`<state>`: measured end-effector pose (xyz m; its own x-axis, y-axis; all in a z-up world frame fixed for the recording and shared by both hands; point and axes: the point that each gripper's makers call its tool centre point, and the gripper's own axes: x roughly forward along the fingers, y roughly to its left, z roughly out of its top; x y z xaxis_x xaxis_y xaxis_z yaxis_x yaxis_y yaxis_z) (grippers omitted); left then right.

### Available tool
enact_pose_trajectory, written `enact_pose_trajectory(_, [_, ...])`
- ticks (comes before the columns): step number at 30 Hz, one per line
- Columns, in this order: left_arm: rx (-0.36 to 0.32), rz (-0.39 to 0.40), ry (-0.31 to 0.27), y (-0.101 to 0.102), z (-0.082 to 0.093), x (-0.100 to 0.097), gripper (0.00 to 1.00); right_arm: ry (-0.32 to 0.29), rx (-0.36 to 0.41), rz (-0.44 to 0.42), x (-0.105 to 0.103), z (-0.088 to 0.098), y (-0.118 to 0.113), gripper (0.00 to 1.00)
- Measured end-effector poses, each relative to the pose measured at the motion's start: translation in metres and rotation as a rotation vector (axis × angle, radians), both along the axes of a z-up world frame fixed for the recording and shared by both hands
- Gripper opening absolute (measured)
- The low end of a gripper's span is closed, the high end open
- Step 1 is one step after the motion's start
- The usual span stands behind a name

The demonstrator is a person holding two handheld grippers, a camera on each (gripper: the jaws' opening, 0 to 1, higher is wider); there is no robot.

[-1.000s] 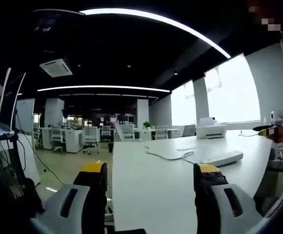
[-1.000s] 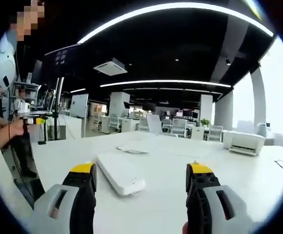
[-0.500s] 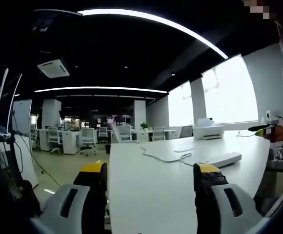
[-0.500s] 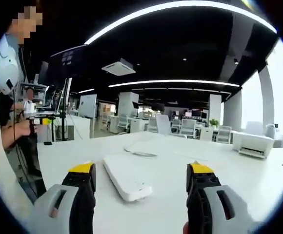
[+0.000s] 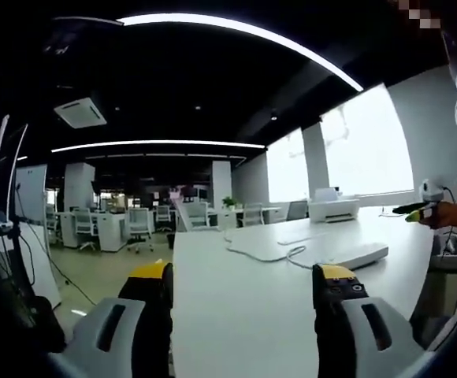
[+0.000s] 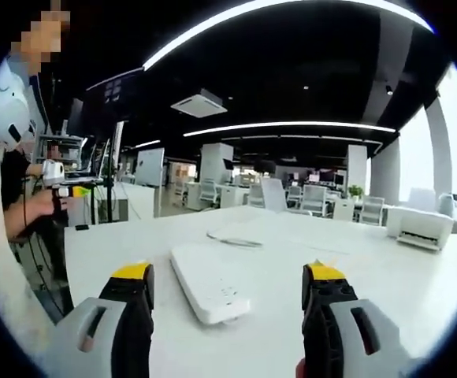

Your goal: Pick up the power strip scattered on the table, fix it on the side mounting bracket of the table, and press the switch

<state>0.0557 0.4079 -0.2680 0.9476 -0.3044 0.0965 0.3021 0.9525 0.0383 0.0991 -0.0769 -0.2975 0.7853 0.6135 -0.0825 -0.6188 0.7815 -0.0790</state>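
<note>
A white power strip [image 6: 211, 285] lies flat on the white table [image 6: 386, 276], straight ahead between the jaws of my right gripper [image 6: 228, 285], which is open and short of it. In the left gripper view the same strip [image 5: 351, 256] lies further off to the right, its white cable [image 5: 295, 253] curling beside it. My left gripper [image 5: 246, 282] is open over the table's near part [image 5: 236, 315], holding nothing.
A flat white sheet or pad [image 5: 264, 246] lies beyond the strip. A white printer [image 6: 416, 227] stands at the far table edge. A person's hand with another gripper [image 5: 425, 211] is at the table's side. Desks and chairs [image 5: 138, 222] stand behind.
The right gripper view has drawn slightly closer to the power strip, which looks larger now. The left gripper view has shifted a little; the strip lies where it was.
</note>
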Motion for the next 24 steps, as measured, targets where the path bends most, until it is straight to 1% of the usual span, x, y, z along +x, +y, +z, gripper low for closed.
enact_pose_trajectory(3, [-0.002, -0.009, -0.004, -0.003, 0.001, 0.000, 0.76, 0.002, -0.003, 0.003, 0.002, -0.001, 0.000, 0.73])
enact_pose_trajectory(7, [0.004, -0.026, 0.004, -0.008, -0.002, 0.001, 0.76, 0.003, -0.010, 0.009, 0.004, -0.001, 0.001, 0.73])
enact_pose_trajectory(14, [0.000, -0.048, 0.005, -0.015, -0.001, 0.003, 0.76, 0.020, -0.055, 0.044, 0.011, -0.009, 0.009, 0.73])
enact_pose_trajectory(17, [-0.001, -0.054, 0.002, -0.016, 0.000, 0.003, 0.76, 0.028, -0.062, 0.059, 0.014, -0.012, 0.012, 0.73])
enact_pose_trajectory(24, [0.004, -0.063, 0.004, -0.018, 0.001, 0.002, 0.76, 0.057, -0.086, 0.098, 0.020, -0.025, 0.021, 0.73])
